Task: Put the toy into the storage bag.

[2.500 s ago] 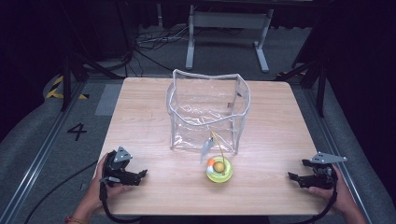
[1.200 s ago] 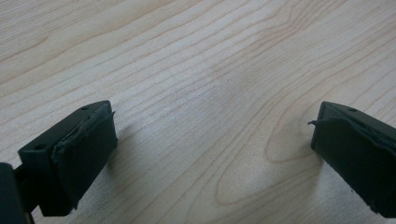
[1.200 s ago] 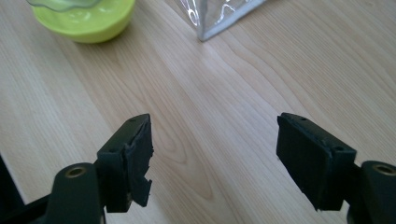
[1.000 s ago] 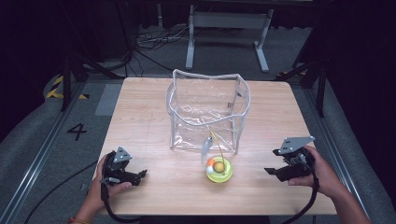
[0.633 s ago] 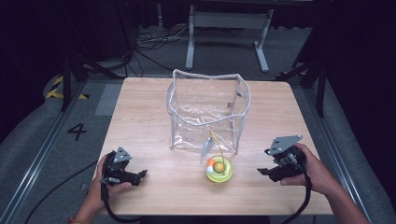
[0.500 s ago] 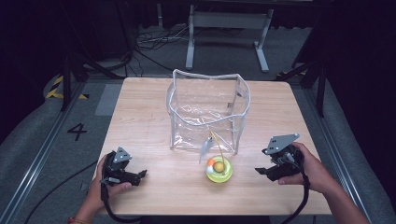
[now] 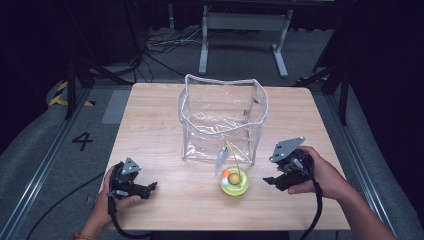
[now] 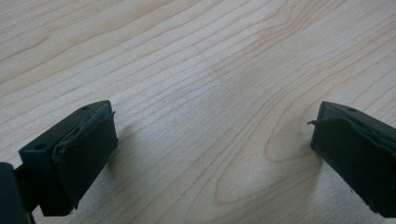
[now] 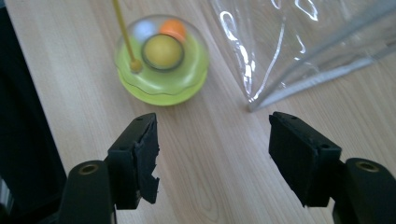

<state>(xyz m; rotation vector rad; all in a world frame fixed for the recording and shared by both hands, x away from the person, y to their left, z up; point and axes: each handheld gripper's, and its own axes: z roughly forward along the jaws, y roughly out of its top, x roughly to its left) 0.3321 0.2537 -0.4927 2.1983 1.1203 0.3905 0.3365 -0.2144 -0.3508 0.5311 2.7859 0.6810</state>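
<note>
While both of my hands sit low in the high view, the wooden table point(image 7: 150, 120) takes up the middle of the frame, and the clear plastic bag point(image 7: 222, 117) stands open-topped at its centre, walls upright but slightly buckled. Below the bag, toward the lower middle of the frame, lies the green toy point(image 7: 234, 181): a small round lime-green dome with a yellow ball and an orange spot under a clear cap, just in front of the bag's lower right corner; I cannot tell whether it touches the plastic. A thin yellow stick slants up from it toward the bag. My right gripper point(image 7: 274, 181) is at lower right, jaws released and spread wide, nothing between them, pointing left at the toy from near by. In the right gripper view the toy point(image 9: 161, 58) sits in the upper left, beyond the jaw tips and offset toward the left-hand jaw, with the bag's seamed edge point(image 9: 322, 46) at upper right. Judgement: the toy has no real long axis, so the approach direction matters little; the line of the jaws needs shifting leftward in that view to centre it. My left gripper point(image 7: 150, 187) rests at lower left, well apart from the toy, jaws also parted over bare wood point(image 8: 196, 93). The right hand is clearly nearer.
</note>
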